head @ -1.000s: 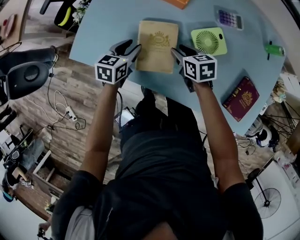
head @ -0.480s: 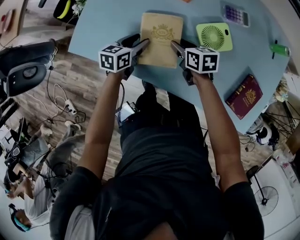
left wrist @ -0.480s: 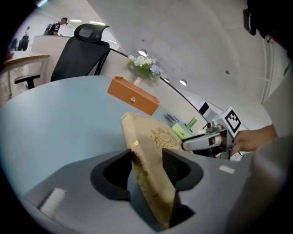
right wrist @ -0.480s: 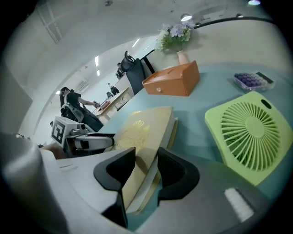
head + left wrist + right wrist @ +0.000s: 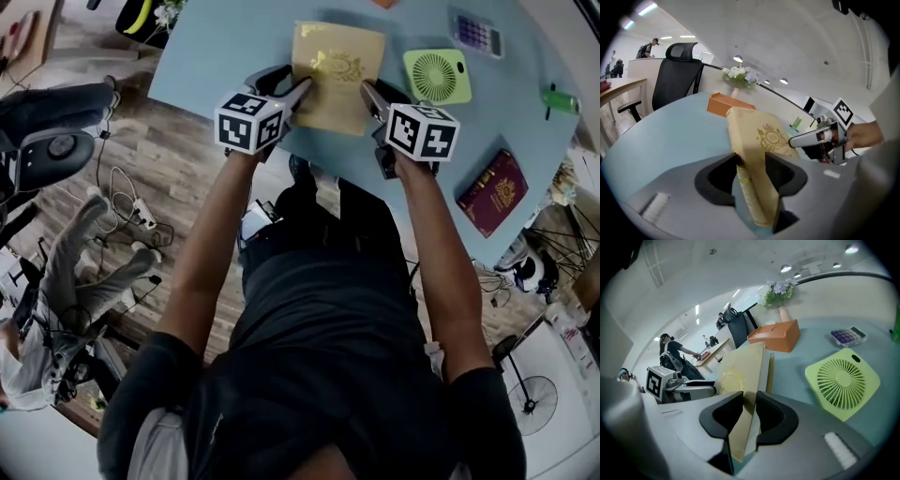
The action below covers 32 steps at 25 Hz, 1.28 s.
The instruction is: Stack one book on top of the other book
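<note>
Both left tongs [image 5: 291,84] and right tongs [image 5: 373,98] are clamped on the tan book [image 5: 339,70], left of the green fan [image 5: 437,75]. The carry is judged begun, and the book must next be set on the maroon book [image 5: 487,192], right of that fan.

left gripper [image 5: 288,84]: grey shell, black jaw pads, white cube [image 5: 249,122] printed with black square markers
right gripper [image 5: 379,94]: same grey and black, marker cube [image 5: 422,132] on top
shirt [image 5: 328,347]: dark, short-sleeved
</note>
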Available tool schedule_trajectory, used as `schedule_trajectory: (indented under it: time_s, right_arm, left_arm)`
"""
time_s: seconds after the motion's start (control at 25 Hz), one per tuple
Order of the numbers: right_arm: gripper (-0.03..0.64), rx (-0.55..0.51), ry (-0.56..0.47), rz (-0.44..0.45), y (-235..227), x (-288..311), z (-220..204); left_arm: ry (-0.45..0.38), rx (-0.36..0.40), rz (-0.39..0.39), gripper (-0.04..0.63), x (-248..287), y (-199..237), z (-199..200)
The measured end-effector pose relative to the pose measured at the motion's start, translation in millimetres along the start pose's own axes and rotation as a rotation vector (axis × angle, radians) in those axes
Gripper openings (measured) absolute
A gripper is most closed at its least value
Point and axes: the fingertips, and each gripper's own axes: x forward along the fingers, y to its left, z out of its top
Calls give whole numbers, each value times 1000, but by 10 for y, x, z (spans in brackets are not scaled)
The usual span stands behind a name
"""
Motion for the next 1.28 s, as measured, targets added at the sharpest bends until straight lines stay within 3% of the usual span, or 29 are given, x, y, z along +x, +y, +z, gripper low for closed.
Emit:
schedule_trajectory:
  time_s: [0.52,0.92,1.28]
  right_arm:
    - [84,-74,-219,-67,577,-785,441]
    - [80,-117,-376,-189,756,-1565,522]
    - [80,-67,-457,-288,460,-2394,338]
  left_arm:
    - [-165,216,-18,210,-640,-443,708]
    - [-250,327,-137,210,-868,-1032,1010]
    - [-236,413,-263,210,-740,-1879,1044]
